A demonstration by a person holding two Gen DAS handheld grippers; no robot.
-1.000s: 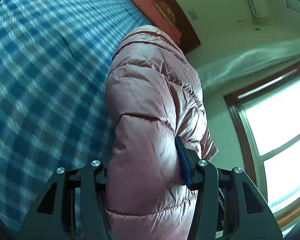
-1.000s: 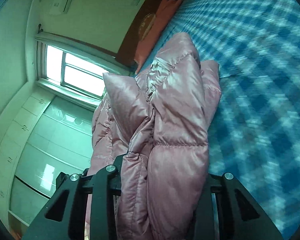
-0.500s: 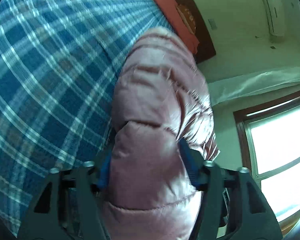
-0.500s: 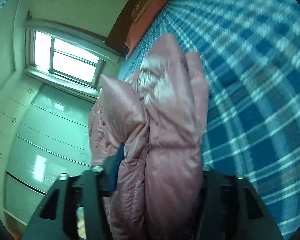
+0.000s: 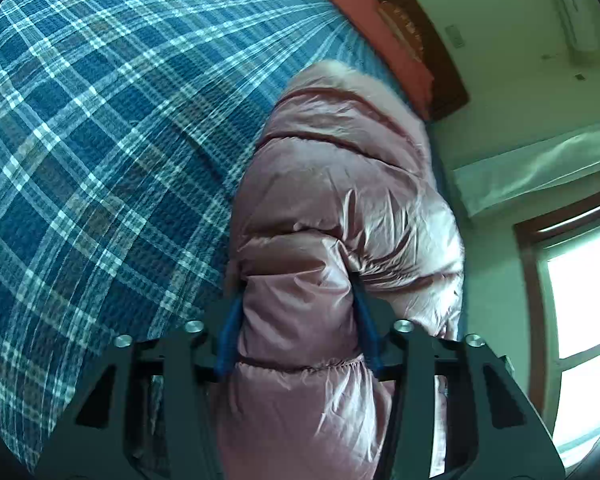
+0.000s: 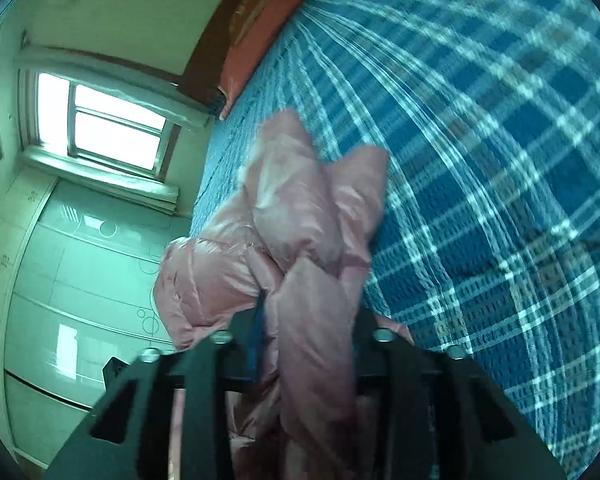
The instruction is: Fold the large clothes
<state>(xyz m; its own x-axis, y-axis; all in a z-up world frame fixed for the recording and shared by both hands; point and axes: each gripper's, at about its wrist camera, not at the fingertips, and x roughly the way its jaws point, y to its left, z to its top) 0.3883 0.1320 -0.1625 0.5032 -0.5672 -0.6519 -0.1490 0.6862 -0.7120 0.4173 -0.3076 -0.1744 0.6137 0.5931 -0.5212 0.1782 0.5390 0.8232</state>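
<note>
A puffy pink quilted jacket (image 5: 340, 184) hangs bunched over the blue plaid bed cover (image 5: 100, 140). In the left wrist view my left gripper (image 5: 298, 308) has a thick fold of it between its blue pads (image 5: 230, 320), which dent the fabric as the jaws are closing. In the right wrist view the jacket (image 6: 284, 184) trails ahead with two loose ends toward the bed cover (image 6: 480, 160). My right gripper (image 6: 308, 308) is also closing, with a narrower bunch of the jacket pinched between its fingers. The jacket's lower part is hidden behind both grippers.
A red pillow (image 5: 380, 40) lies against the dark headboard (image 5: 440, 60) at the far end of the bed. A bright window (image 6: 112, 128) and pale wardrobe doors (image 6: 80, 272) stand beyond the bed's edge. An air conditioner (image 5: 572, 12) hangs high on the wall.
Both grippers moved forward over the bed with the jacket. Their jaws widened half a second ago and now squeeze narrower folds. The jacket's far end now sags toward the bed cover.
</note>
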